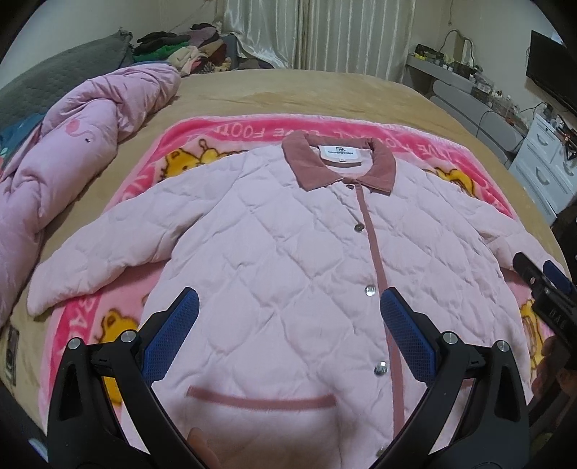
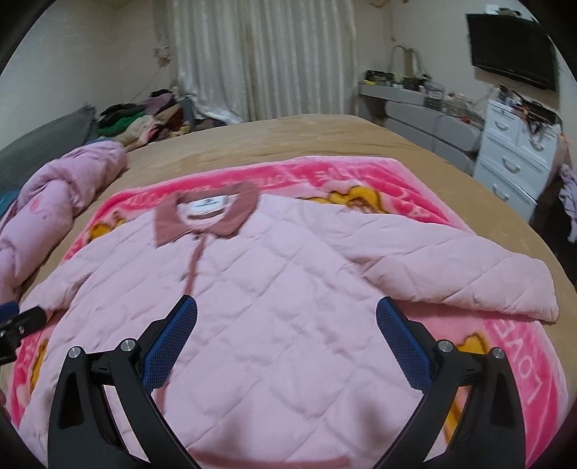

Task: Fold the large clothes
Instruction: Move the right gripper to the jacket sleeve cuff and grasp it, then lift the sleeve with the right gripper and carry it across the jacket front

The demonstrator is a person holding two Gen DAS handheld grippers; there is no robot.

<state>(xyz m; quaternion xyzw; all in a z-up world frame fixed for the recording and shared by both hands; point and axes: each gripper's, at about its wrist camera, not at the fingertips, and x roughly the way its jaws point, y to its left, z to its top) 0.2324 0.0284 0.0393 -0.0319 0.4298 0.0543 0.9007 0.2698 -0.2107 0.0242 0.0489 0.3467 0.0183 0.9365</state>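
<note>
Blue-padded fingers (image 1: 169,335) of the left gripper (image 1: 288,310) stand wide apart, holding nothing, hovering over the lower front of the pink quilted jacket (image 1: 288,252). From there, moving left to right: a rumpled pink duvet (image 1: 72,151) lies heaped on the bed (image 1: 288,93) at the left, just beside the jacket's left sleeve (image 1: 90,259). The jacket itself lies flat, front up and buttoned, both sleeves spread out, on a bright pink cartoon blanket (image 1: 223,130) that covers the middle of the bed. Its darker collar (image 1: 339,162) points away toward the curtains (image 1: 324,32). Over the jacket's right half the right gripper (image 2: 286,324) hangs, its fingers (image 2: 400,342) equally wide and empty, near the right sleeve (image 2: 468,274). White drawers (image 2: 512,158) stand beyond the bed at the far right.
</note>
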